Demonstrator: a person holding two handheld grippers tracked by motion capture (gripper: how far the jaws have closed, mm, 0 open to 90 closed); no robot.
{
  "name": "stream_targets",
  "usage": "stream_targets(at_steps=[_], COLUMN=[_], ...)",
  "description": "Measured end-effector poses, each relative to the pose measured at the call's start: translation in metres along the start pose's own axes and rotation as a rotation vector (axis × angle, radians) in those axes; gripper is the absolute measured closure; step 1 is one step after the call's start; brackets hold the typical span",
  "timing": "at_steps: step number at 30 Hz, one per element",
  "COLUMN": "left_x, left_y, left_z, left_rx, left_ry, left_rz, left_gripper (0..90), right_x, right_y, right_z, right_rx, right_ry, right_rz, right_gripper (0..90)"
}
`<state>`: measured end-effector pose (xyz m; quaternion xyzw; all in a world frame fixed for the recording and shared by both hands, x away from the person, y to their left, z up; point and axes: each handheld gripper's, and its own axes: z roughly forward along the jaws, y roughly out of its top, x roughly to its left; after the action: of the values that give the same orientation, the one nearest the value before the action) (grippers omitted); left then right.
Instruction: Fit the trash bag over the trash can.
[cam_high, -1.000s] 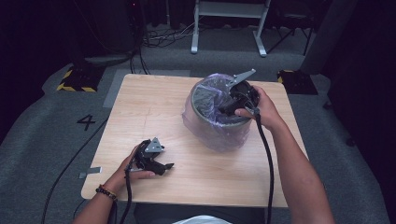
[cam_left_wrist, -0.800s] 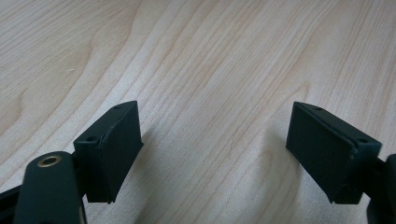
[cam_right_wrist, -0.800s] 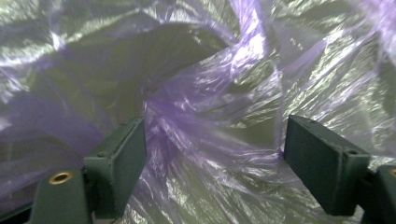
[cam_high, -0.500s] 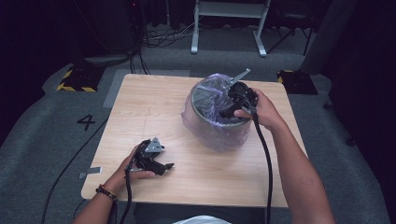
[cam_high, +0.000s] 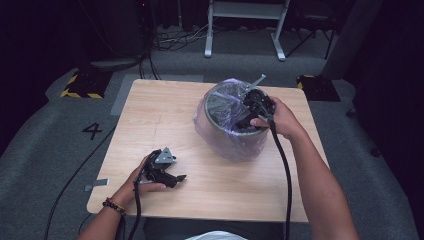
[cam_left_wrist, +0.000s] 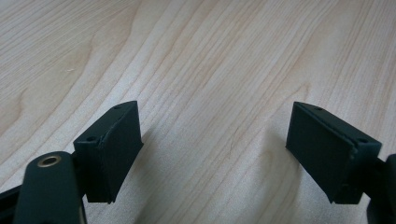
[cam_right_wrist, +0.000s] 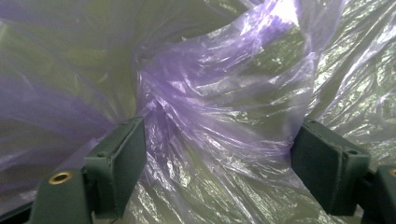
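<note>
The light wooden table carried a round grey bin on its far right part, lined with a thin, crinkled purple plastic bag whose skirt hung down over the outside wall. The bin stood well apart from the left gripper and right under the right gripper, so the right hand was plainly the nearer one. That gripper pointed down into the bin's mouth from the near-right rim. In the right gripper view its jaws stood wide, a bunched fold of the bag rising between them, not pinched. The left gripper lay low over bare wood near the front-left edge, jaws wide and holding nothing.
</note>
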<state>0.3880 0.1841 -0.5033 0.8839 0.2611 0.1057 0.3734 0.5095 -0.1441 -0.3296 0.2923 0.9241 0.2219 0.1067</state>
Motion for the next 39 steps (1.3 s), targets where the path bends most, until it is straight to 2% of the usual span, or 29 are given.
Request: stream_targets(at_steps=[9,15,23,31,33,35,39], left_x=[0.000,0.000,0.000,0.000,0.000,0.000,0.000], left_y=[0.000,0.000,0.000,0.000,0.000,0.000,0.000], left_z=[0.000,0.000,0.000,0.000,0.000,0.000,0.000], left_rx=[0.000,0.000,0.000,0.000,0.000,0.000,0.000], left_ry=[0.000,0.000,0.000,0.000,0.000,0.000,0.000], left_rz=[0.000,0.000,0.000,0.000,0.000,0.000,0.000], left_gripper=[18.0,18.0,17.9,17.9,17.9,17.9,17.9], right_x=[-0.002,-0.002,-0.002,0.001,0.001,0.001,0.002], right_y=[-0.002,-0.003,-0.003,-0.007,-0.009,-0.009,-0.013], right_z=[0.003,0.000,-0.004,-0.009,-0.012,-0.013,-0.017], right_rx=[0.020,0.002,-0.046,-0.107,-0.138,-0.146,-0.186], right_ry=[0.009,0.015,0.011,-0.013,-0.009,-0.013,0.005], right_rz=[0.025,0.023,0.027,-0.006,0.004,0.008,-0.005], right_gripper=[22.3,22.2,21.6,21.5,21.4,21.4,21.5])
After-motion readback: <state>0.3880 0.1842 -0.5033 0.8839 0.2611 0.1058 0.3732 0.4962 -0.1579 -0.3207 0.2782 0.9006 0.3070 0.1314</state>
